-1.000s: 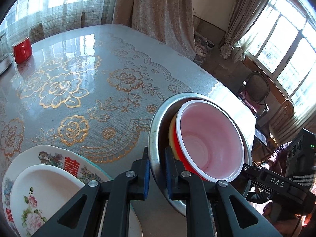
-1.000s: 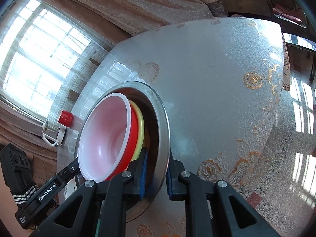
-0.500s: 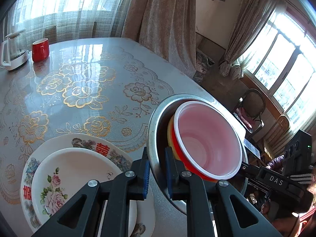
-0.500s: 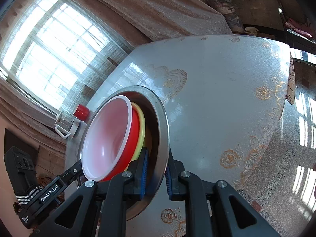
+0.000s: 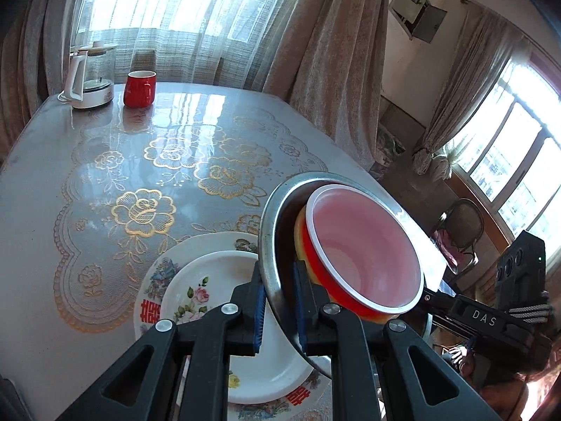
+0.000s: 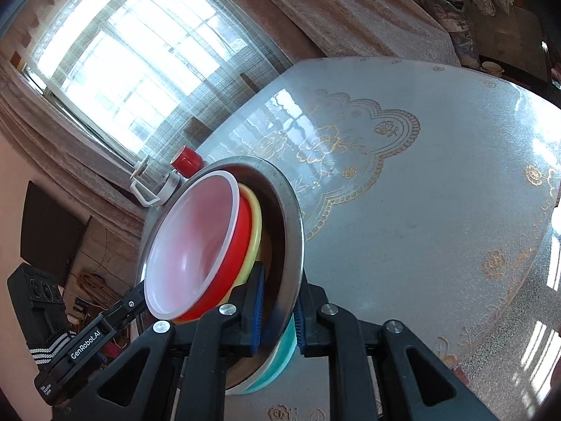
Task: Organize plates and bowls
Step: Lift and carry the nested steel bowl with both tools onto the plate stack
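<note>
Windows (image 5: 505, 161): bright daylight | curtains (image 5: 329, 52): beige, drawn aside | table (image 5: 70, 245): glossy cover, gold floral print | chair (image 5: 463, 224): near window | wall cabinet (image 5: 417, 17): door open

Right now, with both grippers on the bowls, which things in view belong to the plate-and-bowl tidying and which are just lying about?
Job:
- steel bowl, clamped by left gripper and right gripper
- red bowl and yellow bowl nested inside
- small plate on large plate

Lying about:
- red mug
- kettle
</note>
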